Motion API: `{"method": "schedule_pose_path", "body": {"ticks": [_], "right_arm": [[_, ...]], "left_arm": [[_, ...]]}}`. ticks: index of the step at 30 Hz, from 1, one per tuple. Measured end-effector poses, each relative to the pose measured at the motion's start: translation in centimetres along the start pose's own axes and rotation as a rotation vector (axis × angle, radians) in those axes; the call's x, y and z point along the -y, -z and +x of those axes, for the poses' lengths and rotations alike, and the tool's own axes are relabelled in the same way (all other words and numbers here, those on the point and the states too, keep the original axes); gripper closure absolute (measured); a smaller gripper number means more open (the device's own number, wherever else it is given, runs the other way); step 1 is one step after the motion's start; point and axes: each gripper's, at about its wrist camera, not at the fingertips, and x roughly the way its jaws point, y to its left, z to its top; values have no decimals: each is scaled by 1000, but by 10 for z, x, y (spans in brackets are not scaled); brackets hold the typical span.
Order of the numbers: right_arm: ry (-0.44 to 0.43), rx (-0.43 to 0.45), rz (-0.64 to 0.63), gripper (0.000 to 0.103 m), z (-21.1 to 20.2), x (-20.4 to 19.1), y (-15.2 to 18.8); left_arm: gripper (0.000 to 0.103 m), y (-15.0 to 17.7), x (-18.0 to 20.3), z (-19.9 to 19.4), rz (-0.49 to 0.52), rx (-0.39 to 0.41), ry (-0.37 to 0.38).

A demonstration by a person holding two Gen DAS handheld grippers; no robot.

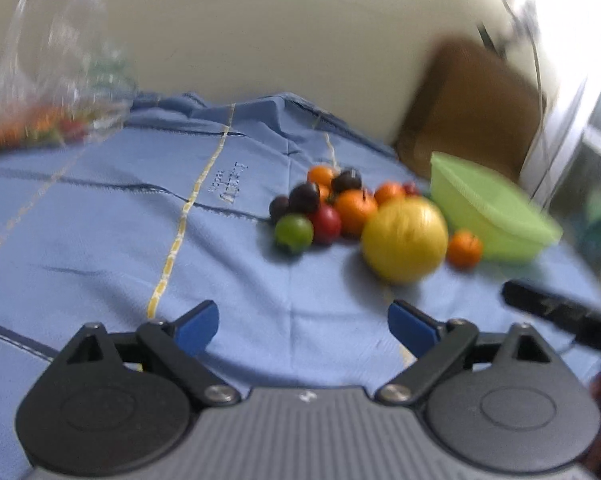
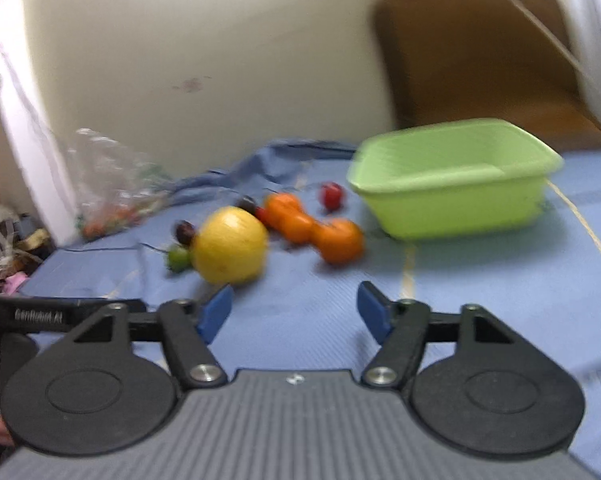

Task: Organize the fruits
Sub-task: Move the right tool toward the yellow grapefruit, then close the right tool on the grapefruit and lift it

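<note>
My left gripper (image 1: 303,326) hovered over the light blue woven cloth (image 1: 100,220) that covered the tabletop, its blue-padded fingers (image 1: 198,326) spread wide with nothing between them. My right gripper (image 2: 296,312) hung over the same cloth, its fingers (image 2: 216,312) also parted and empty.

The fruits lay in a loose heap ahead of both grippers. Nearest was a large round yellow fruit (image 1: 405,239). Just right of it in the left view sat a small orange fruit (image 1: 464,249), close to the near wall of the pale green rectangular plastic basin (image 1: 496,216). Left of the yellow fruit were a small green round fruit (image 1: 294,233) and a small red round fruit (image 1: 325,223), touching each other. Beyond them clustered several dark purple plum-like fruits (image 1: 305,197) and more orange fruits (image 1: 354,209). In the right view, one small red fruit (image 2: 331,196) lay apart from the heap, near the basin's left end.

The basin stood on the cloth to the right of the heap. Far left, a crumpled clear plastic bag (image 1: 56,80) held blurred orange and red contents. The pictures were blurred.
</note>
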Motion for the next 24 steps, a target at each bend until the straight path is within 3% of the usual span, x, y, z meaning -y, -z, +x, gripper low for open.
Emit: {"method": "schedule_pose_path", "body": {"ticks": [3, 7, 13, 15, 19, 22, 24], "right_arm": [[-92, 2, 39, 36, 17, -2, -21], [-171, -58, 155, 36, 53, 4, -41], [-172, -182, 199, 38, 92, -1, -37], [-163, -174, 189, 40, 86, -1, -35], [-138, -158, 18, 41, 67, -22, -27], [-119, -130, -271, 41, 52, -58, -11], [-89, -90, -529, 41, 39, -87, 9]], "left_arm": [[15, -13, -12, 0, -108, -14, 74], [15, -17, -14, -2, -97, 11, 44], [15, -15, -22, 2, -114, 13, 49], [14, -12, -26, 2, -123, 5, 62], [13, -8, -29, -3, -129, 10, 80], [11, -6, -32, -12, -142, 24, 107], [9, -4, -32, -20, -142, 35, 135]]}}
